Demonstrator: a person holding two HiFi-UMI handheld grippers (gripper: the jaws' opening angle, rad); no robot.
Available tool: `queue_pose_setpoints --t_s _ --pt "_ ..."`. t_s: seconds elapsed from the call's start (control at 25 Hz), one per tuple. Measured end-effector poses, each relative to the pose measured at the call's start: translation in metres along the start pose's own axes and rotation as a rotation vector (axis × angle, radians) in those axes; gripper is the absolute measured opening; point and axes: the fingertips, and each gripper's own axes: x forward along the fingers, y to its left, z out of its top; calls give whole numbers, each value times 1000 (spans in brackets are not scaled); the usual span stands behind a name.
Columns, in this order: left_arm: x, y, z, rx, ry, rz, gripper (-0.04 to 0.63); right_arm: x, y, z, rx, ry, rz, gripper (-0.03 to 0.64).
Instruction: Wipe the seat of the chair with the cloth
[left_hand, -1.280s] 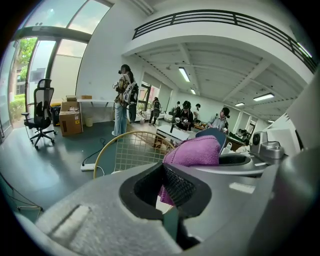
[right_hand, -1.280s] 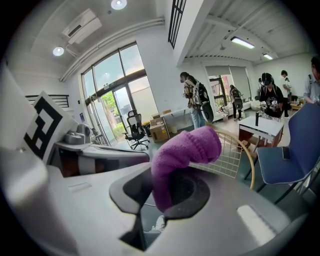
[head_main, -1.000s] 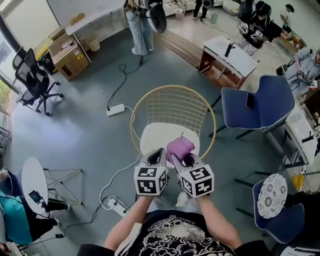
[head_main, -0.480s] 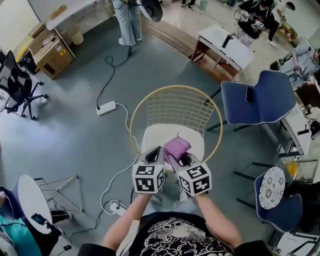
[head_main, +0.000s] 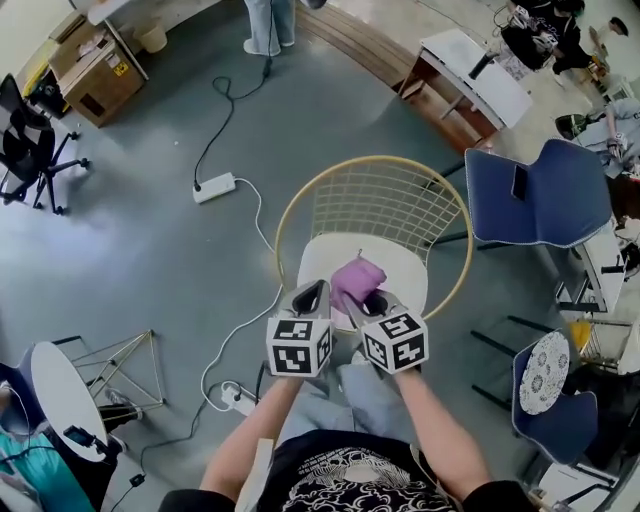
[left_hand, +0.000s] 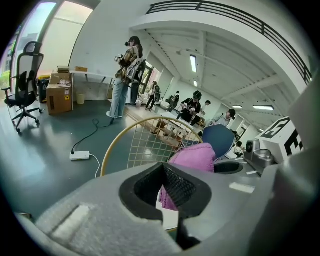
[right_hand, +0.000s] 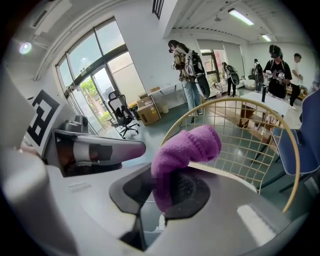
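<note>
The chair has a gold wire back (head_main: 380, 205) and a white seat (head_main: 322, 262). A purple cloth (head_main: 356, 277) hangs bunched over the front of the seat, with my right gripper (head_main: 358, 300) shut on it. The right gripper view shows the cloth (right_hand: 185, 147) sticking up from between the jaws of that gripper (right_hand: 160, 192), in front of the wire back (right_hand: 250, 135). My left gripper (head_main: 316, 290) sits close beside it on the left, shut and holding nothing. In the left gripper view, the cloth (left_hand: 192, 156) shows just beyond that gripper (left_hand: 167, 187).
A blue chair (head_main: 535, 205) stands to the right, and another with a patterned cushion (head_main: 545, 380) is lower right. Power strips (head_main: 215, 187) (head_main: 235, 397) and cables lie on the grey floor at left. A small round white table (head_main: 60, 385) is lower left. A desk (head_main: 470, 75) is behind.
The head view has swung, so the chair sits further right in frame. Both grippers stay side by side at the seat's front; the cloth is still held and has shifted slightly left over the seat.
</note>
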Motion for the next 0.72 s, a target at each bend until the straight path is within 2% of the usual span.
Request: queue_pose_setpoints --t_s 0.32,0.52,0.72 --pt "31 33 -14 -13 59 44 -3 66 -16 -16 45 54 92 61" --pt "57 55 -30 -62 76 81 -2 123 -31 -31 64 81 166 61" --pt "76 70 -45 -61 97 129 -2 168 -36 -46 98 107 240 61"
